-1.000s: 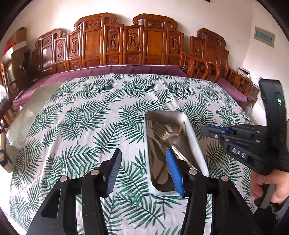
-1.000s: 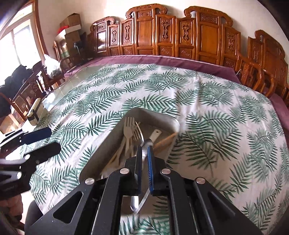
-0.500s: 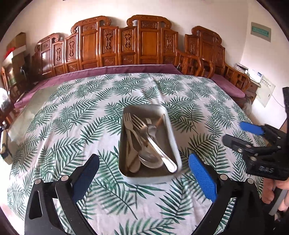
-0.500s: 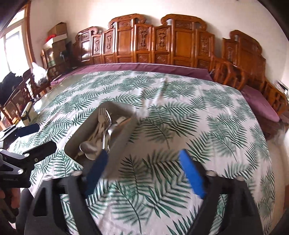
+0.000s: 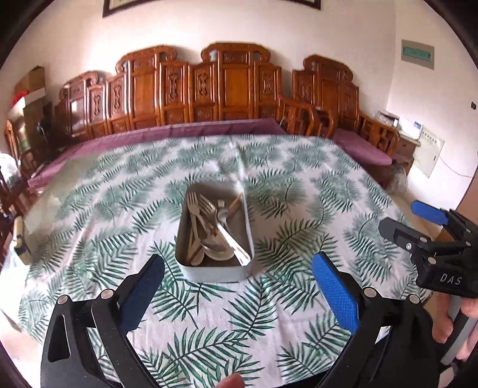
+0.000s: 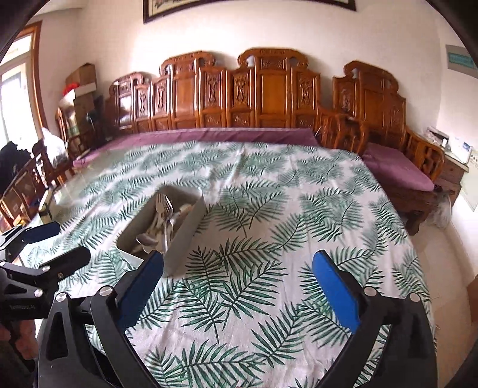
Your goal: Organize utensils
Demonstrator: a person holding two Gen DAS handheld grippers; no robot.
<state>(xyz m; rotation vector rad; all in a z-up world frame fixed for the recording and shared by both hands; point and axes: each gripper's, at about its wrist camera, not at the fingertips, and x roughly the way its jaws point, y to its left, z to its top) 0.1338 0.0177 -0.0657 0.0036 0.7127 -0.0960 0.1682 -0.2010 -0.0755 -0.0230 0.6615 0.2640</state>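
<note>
Both grippers have drawn back from the tray, jaws spread.

bench: leaf-print cloth over it | 12 o'clock: carved wooden sofa, purple cushion along its seat | 10 o'clock: cardboard boxes | 2 o'clock: wall sign | 12 o'clock high: picture frame

1. A carved wooden bench with purple cushions is lining the white wall.
2. Daylight is coming through a window on the left.
3. Cardboard boxes are sitting stacked in the corner.
4. A palm-leaf tablecloth is covering the tabletop.
</note>
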